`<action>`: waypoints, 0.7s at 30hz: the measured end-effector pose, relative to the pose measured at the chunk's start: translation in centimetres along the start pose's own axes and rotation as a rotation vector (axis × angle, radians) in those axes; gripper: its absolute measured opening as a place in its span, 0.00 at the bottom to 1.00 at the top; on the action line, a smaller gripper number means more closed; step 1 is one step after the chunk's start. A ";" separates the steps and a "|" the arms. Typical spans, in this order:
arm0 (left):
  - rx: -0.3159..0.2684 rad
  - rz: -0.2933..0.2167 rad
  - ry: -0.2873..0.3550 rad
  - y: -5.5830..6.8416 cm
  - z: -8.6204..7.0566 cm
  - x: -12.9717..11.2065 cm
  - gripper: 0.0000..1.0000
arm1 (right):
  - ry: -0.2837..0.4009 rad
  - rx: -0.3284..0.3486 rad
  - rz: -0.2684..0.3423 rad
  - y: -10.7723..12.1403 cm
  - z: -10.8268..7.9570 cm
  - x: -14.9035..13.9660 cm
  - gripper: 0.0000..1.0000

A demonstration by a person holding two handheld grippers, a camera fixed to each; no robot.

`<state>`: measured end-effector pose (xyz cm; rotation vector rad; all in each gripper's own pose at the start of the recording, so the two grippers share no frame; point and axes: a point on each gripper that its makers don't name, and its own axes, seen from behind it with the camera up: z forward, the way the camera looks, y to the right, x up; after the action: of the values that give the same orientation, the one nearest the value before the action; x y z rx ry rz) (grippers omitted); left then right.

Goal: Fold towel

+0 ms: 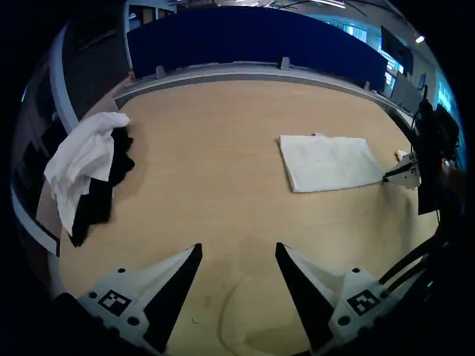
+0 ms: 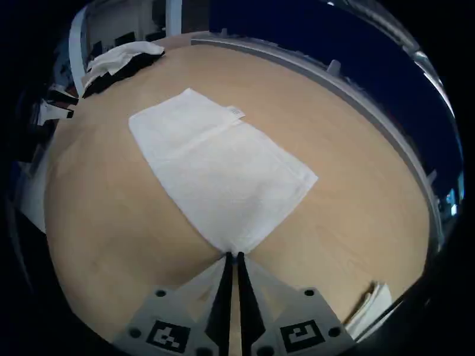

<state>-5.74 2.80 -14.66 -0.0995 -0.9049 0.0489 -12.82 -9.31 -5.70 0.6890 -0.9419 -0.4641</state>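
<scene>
A white towel (image 1: 329,161) lies folded flat on the wooden table (image 1: 225,148), right of the middle. In the right gripper view the towel (image 2: 219,160) spreads out ahead, its near corner tapering in between the fingertips of my right gripper (image 2: 233,255), which is shut on that corner. From the left gripper view, the right gripper (image 1: 404,173) sits at the towel's right corner, held by a hand. My left gripper (image 1: 237,246) hovers open over bare table, well short of the towel, with nothing between its fingers.
A heap of white and black cloths (image 1: 89,169) hangs over the table's left edge, also seen far off as the heap (image 2: 119,59). A blue partition (image 1: 249,35) backs the table. A pale flat object (image 2: 368,308) lies near the right gripper.
</scene>
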 end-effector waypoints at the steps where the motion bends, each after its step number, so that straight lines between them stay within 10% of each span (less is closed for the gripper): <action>1: -0.001 0.000 0.000 0.0 0.0 0.0 0.92 | 0.002 0.001 0.002 0.0 0.0 0.1 0.04; 21: -0.007 -0.011 0.001 -0.5 -0.4 -0.1 0.91 | 0.129 -0.040 -0.065 0.5 -4.1 7.4 0.03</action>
<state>-5.49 2.27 -14.93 -0.1010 -0.9041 0.0359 -5.48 -12.28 -2.78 0.7068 -0.7886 -0.4885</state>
